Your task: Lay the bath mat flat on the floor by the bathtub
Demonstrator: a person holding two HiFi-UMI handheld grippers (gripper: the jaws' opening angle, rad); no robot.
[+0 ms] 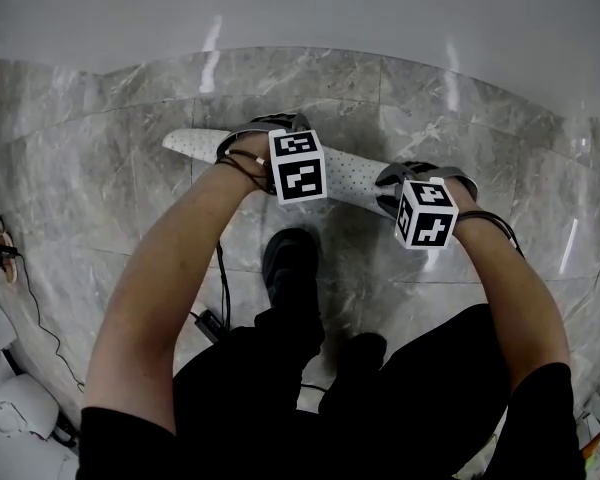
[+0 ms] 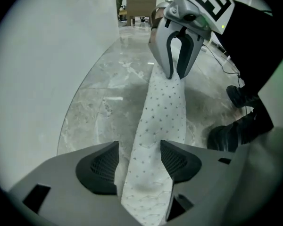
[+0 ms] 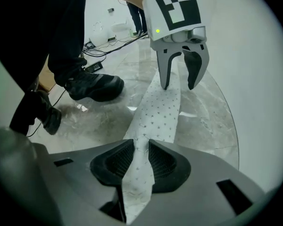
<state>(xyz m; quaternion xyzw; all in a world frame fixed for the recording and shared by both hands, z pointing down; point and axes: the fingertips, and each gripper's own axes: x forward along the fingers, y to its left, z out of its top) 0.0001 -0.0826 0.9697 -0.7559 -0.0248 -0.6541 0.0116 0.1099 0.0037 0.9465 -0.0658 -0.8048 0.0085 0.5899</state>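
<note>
glossy grey marble-tile floor [image 1: 100,158] w/ light streaks & grout lines; smooth white curved tub wall [image 1: 300,8] along far side.

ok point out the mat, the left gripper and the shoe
mat [image 1: 355,175], head view, its dotted middle stretch
left gripper [image 3: 179,83], right gripper view, midway between its fingertips
shoe [image 1: 290,263], head view, its black upper

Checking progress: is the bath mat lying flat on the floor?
No, the bath mat spans folded and narrow between the left tongs and right tongs.
</note>
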